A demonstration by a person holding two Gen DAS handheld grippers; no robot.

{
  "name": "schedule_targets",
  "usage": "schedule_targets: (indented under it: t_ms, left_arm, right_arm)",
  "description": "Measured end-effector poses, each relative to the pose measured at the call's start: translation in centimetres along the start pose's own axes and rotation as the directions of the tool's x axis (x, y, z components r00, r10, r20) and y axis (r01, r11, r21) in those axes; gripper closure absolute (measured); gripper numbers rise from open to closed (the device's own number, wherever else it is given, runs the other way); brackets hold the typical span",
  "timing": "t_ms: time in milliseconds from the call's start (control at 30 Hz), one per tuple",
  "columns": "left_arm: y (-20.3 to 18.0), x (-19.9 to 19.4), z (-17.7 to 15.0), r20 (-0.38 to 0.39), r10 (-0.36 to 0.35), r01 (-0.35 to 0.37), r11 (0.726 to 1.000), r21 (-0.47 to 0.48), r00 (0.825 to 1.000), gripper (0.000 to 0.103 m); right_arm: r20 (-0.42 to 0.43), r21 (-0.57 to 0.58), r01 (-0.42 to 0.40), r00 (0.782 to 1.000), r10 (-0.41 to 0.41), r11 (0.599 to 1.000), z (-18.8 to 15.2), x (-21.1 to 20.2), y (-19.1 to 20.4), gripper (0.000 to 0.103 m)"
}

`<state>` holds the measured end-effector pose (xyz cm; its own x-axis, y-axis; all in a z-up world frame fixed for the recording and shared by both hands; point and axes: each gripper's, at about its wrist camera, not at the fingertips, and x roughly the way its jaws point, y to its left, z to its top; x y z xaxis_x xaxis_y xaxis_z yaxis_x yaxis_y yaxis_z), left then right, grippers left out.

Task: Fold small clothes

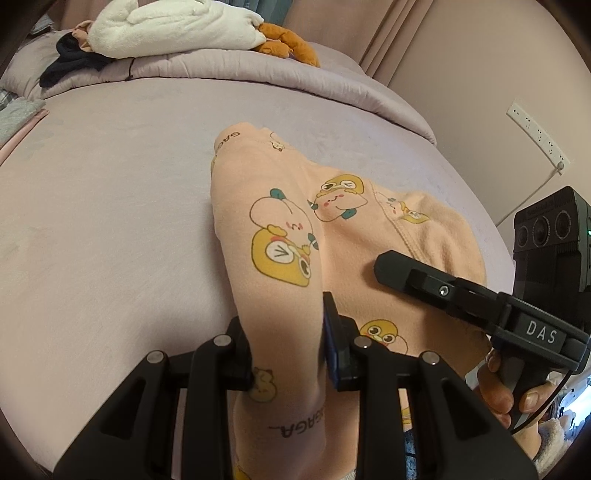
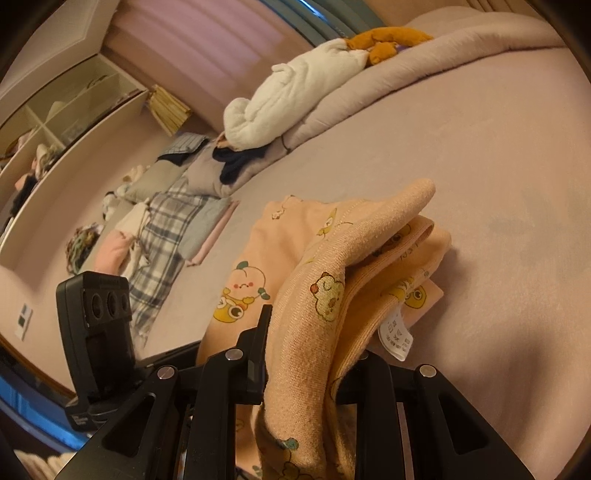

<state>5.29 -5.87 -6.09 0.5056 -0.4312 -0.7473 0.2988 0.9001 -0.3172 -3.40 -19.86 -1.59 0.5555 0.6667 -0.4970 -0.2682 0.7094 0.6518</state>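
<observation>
Peach printed garment [image 1: 280, 236] lies across the centre of the mauve bed [image 1: 110, 206], partly lifted at the near edge in both views. It's a small kids' piece w/ cartoon prints; can't tell if top or trousers.

Left gripper [image 1: 291, 354], bottom centre of the left view, is clamped on one long strip of the fabric, which runs up the frame away from it. Right gripper [image 2: 299, 373], bottom centre of the right view, is clenched on a thick bunch of the same cloth; several layers droop over it, w/ the care label [image 2: 397, 338] hanging lower right. In the left view the right gripper [image 1: 395, 271] shows at right of frame w/ the person's hand [image 1: 506, 387] on the handle below it.

Progress, as a guess: mid-fold. Layers already stacked at the right-hand side suggest one fold made; the cloth isn't flat or squared yet, so laying down, smoothing & prob another fold remain.

Around: bunched duvet [image 1: 258, 74] along the top, w/ a white plush [image 1: 166, 29], an orange plush [image 1: 291, 44] & dark clothing [image 1: 74, 62] on it. Checked bedding [image 2: 162, 236] & shelves [image 2: 55, 125] at left of the right view. All well apart from the garment; nothing stands in the way nearby.
</observation>
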Motion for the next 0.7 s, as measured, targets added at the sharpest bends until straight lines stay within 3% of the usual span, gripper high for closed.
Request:
schedule_targets:
  t_ms: [700]
  left_arm:
    - [2.3,-3.3,-1.8,0.030,-0.003,0.005,0.999,-0.052,1.000,0.075]
  right_arm:
    - [-0.030,-0.108,0.007,1.000,-0.010,0.994,-0.2,1.3,2.8,0.078]
